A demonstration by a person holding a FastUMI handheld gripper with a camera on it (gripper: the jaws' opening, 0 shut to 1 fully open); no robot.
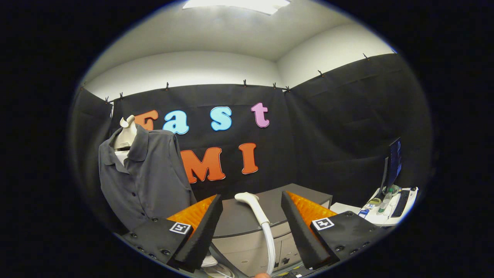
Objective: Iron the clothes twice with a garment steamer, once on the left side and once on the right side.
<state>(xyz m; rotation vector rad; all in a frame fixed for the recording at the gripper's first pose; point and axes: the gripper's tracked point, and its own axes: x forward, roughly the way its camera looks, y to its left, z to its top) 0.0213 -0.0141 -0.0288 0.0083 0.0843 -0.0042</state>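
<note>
A white garment steamer (263,222) stands upright between my fingers, its head level with the fingertips and its hose or handle running down below them. My gripper (251,195) is open, with a gap on either side of the steamer. A dark grey button-up shirt (146,177) hangs on a pale mannequin torso (126,135) beyond and to the left of my left finger (200,231). A bit of a person's finger (264,275) shows under the steamer.
A grey cabinet (239,222) stands just ahead, behind the steamer. To the right, beyond my right finger, a white desk (386,220) carries a monitor (393,164), a keyboard and small bottles. Black cloth walls close the booth.
</note>
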